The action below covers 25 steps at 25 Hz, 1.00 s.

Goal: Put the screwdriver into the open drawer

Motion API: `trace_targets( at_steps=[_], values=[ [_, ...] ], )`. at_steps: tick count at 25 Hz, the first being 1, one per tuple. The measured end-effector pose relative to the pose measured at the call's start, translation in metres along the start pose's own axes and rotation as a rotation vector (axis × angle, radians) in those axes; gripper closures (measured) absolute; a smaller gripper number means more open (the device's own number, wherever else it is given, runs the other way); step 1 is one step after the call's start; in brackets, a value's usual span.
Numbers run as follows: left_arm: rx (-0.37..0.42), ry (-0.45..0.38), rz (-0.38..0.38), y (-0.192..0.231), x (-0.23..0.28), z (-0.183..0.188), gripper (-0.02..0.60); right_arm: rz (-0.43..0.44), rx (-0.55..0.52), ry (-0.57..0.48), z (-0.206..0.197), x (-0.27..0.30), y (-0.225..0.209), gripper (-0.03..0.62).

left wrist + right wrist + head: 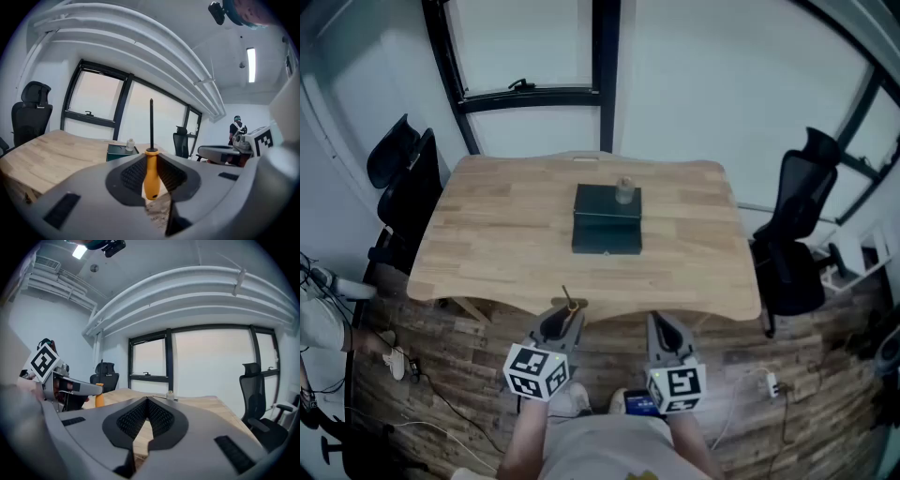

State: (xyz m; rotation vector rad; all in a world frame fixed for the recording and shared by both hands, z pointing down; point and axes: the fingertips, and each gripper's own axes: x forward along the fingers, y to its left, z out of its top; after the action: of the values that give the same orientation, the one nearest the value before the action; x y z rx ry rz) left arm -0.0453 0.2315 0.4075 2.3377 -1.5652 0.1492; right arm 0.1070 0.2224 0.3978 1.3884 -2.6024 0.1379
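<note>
Screwdriver (151, 177) upright, yellow handle clamped in left gripper (561, 327) jaws; right gripper (146, 403) jaws closed, empty, near table (487, 246) edge.

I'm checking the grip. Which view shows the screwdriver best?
The left gripper view: the screwdriver sits central, orange handle clamped between the jaws, shaft upright. The head view shows it tiny; the right gripper view, only its handle.

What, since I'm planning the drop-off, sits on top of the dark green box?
A small pale bottle stands on the box, near its far edge. The box's inside cannot be seen.
</note>
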Motion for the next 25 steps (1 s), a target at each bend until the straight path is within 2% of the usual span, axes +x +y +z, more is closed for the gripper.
trace_targets(
  at_steps=[12,17,25],
  values=[
    [0.007,0.001,0.021,-0.011,0.001,0.004,0.509,0.014,0.015,0.005,0.001,-0.009,-0.011,0.597],
    [0.012,0.01,0.035,-0.017,0.004,0.004,0.509,0.023,0.078,-0.035,-0.003,-0.008,-0.026,0.597],
    [0.011,0.016,0.072,-0.026,0.003,-0.003,0.509,0.043,0.117,-0.043,-0.012,-0.014,-0.045,0.597]
  ],
)
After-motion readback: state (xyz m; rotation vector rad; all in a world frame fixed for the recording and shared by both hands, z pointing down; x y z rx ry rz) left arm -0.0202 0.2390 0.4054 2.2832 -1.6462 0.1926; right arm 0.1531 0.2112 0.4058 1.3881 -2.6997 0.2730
